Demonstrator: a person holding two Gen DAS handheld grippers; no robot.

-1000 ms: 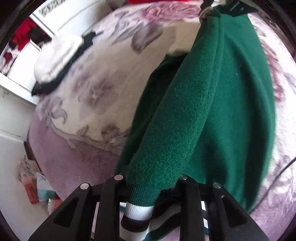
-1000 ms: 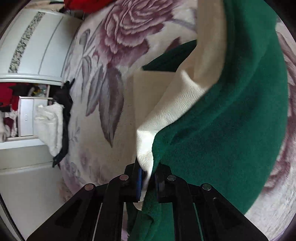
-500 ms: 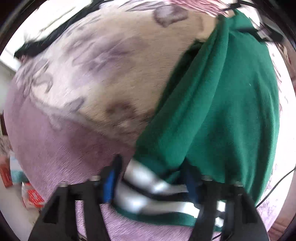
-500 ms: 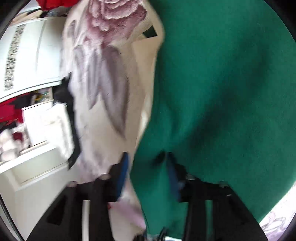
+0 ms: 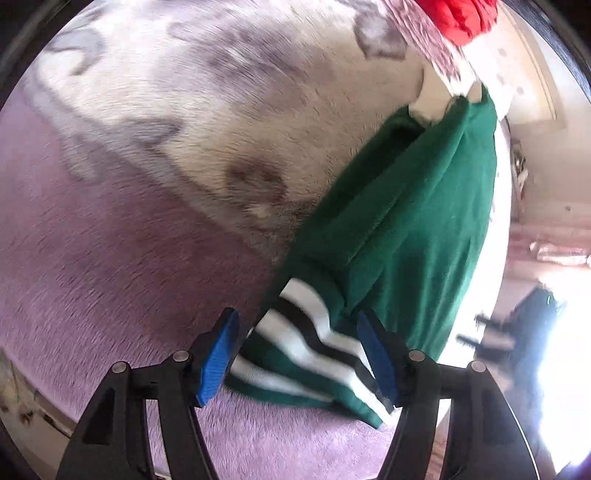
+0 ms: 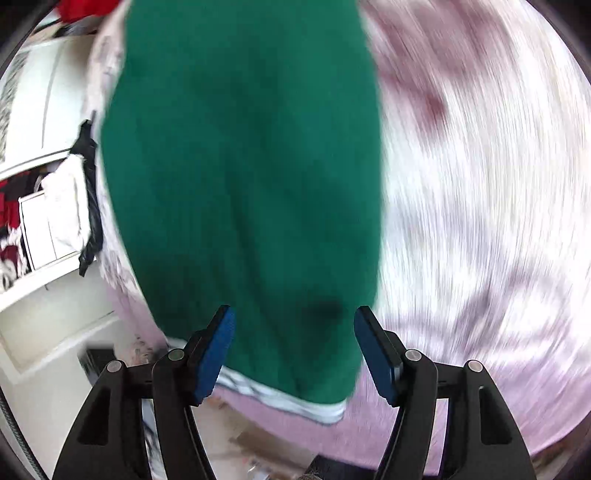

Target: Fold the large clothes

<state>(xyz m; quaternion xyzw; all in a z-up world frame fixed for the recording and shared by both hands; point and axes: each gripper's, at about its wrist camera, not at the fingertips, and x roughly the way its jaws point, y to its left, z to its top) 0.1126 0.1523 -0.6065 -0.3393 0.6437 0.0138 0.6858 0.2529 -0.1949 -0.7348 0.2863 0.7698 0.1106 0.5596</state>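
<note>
A green fleece jacket with a white, black and green striped hem lies folded lengthwise on a floral bedspread. A cream sleeve part shows at its far end. My left gripper is open, its blue pads either side of the striped hem, holding nothing. In the right wrist view the jacket fills the middle. My right gripper is open just above the jacket's near end, holding nothing. Both views are blurred by motion.
A red garment lies at the far end of the bed. White cupboards with a white and black garment stand to the left. The bed edge and floor are close below my right gripper.
Both grippers were shut on the jacket, holding it up; they have opened and let go. The jacket now lies on the bed, and both cameras have swung.
</note>
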